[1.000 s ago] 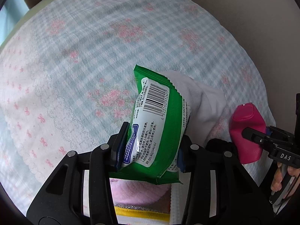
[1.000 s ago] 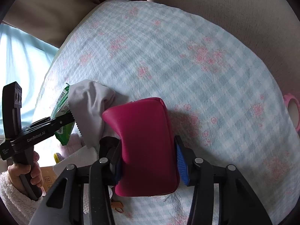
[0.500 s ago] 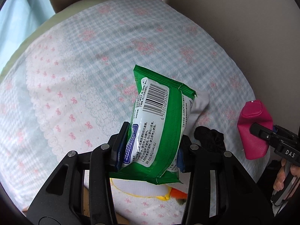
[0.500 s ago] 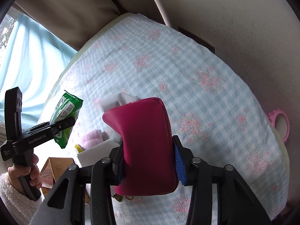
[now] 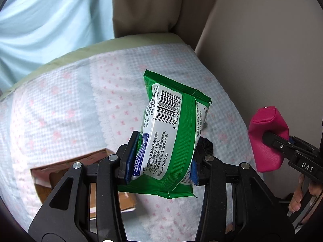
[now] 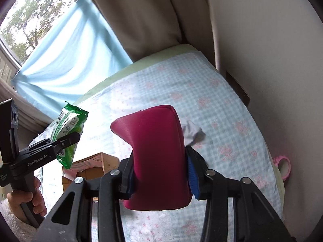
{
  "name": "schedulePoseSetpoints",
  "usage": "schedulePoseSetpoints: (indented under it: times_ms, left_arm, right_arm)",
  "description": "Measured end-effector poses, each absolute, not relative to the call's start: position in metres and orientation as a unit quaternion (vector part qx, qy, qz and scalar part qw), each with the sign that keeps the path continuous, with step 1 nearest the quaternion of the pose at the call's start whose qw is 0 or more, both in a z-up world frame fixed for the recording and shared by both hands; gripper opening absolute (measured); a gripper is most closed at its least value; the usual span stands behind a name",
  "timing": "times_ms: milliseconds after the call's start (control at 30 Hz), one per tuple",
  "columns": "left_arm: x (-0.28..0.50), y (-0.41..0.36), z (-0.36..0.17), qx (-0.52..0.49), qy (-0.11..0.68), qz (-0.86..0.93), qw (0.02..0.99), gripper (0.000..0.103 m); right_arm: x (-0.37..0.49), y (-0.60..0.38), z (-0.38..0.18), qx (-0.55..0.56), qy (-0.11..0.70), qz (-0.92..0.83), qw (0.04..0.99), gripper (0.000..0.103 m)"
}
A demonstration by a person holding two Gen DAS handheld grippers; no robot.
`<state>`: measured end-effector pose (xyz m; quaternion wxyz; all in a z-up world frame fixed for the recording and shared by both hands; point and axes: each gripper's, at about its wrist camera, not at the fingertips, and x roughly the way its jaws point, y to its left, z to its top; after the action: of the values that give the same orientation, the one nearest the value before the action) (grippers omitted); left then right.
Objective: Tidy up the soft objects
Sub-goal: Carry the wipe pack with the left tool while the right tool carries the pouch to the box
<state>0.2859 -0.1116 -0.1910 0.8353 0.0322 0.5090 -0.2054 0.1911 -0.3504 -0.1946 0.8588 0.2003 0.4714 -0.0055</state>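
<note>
Above a bed spread with a blue-and-white checked, pink-flowered quilt (image 5: 60, 109), two hand-held grippers each carry one soft object clear of the bedding. At left, the left gripper (image 5: 160, 160) clamps its blue pads on the lower part of a green wet-wipe packet (image 5: 171, 133), barcode side up (the packet juts forward from the jaws and tilts a little to the right). In the right wrist view the same packet (image 6: 68, 129) shows at the left edge, held in the left gripper (image 6: 66, 141) by a hand (image 6: 32, 197) in a fluffy white sleeve (image 6: 10, 221).

Below the packet, an open cardboard box (image 5: 84, 181) sits on the quilt, its flaps up. Just beyond the left gripper's right finger lies a black fabric item (image 5: 207, 145), partly hidden.

At right, the right gripper (image 6: 160, 176) squeezes a magenta zip pouch (image 6: 157, 157) between its pads, the pouch standing upright in the jaws. A crumpled white cloth (image 6: 191, 132) lies on the quilt behind it. Farther right, a pink ring-shaped object (image 6: 282, 166) rests off the bed's edge near the wall.
</note>
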Motion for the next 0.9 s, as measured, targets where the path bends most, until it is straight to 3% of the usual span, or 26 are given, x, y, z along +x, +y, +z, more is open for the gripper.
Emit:
schedulePoseSetpoints:
  times_ms: [233,467,900]
  left_arm:
    - [0.259,-0.009,-0.159,-0.018,0.499,-0.134,0.856,0.039]
    - [0.244,0.096,-0.165,-0.028,0.509,-0.095,0.855,0.039]
    - [0.254,0.202,-0.267,-0.026,0.59,-0.092,0.802,0.039]
  right_arm:
    - [0.196,-0.255,-0.153,0.155,0.46,0.053,0.873,0.039]
    - [0.198,-0.15,-0.145,0.135,0.466,0.067,0.872,0.039]
    - [0.23,-0.007,-0.213,0.097,0.545,0.062,0.831,0.039]
